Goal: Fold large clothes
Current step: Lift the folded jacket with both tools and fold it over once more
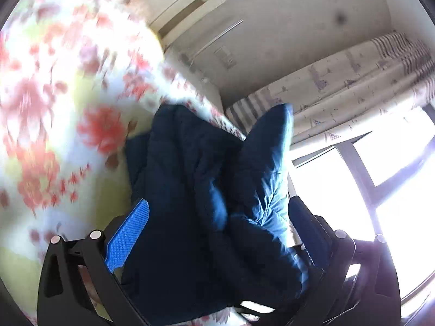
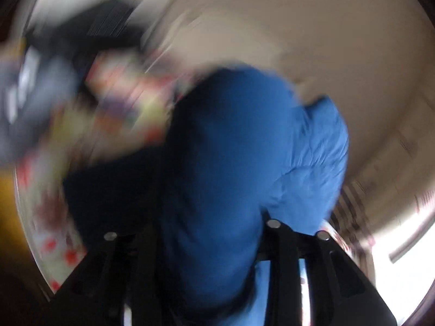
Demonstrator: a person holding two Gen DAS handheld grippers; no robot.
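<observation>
A dark navy padded garment (image 1: 195,179) with a lighter blue lining fills the space between my left gripper's (image 1: 217,233) blue-padded fingers (image 1: 130,233); the jaws stand apart with the cloth bunched between them, lifted over the floral bed sheet (image 1: 54,108). In the right wrist view the same blue garment (image 2: 231,149) covers my right gripper (image 2: 212,244). Its fingertips are hidden under the cloth and the view is badly blurred.
A floral sheet (image 2: 54,239) covers the bed. A patterned curtain (image 1: 353,81) and a bright window (image 1: 380,176) are at the right. A white wall and door frame (image 1: 190,8) lie beyond. Dark blurred items (image 2: 40,95) sit at the upper left.
</observation>
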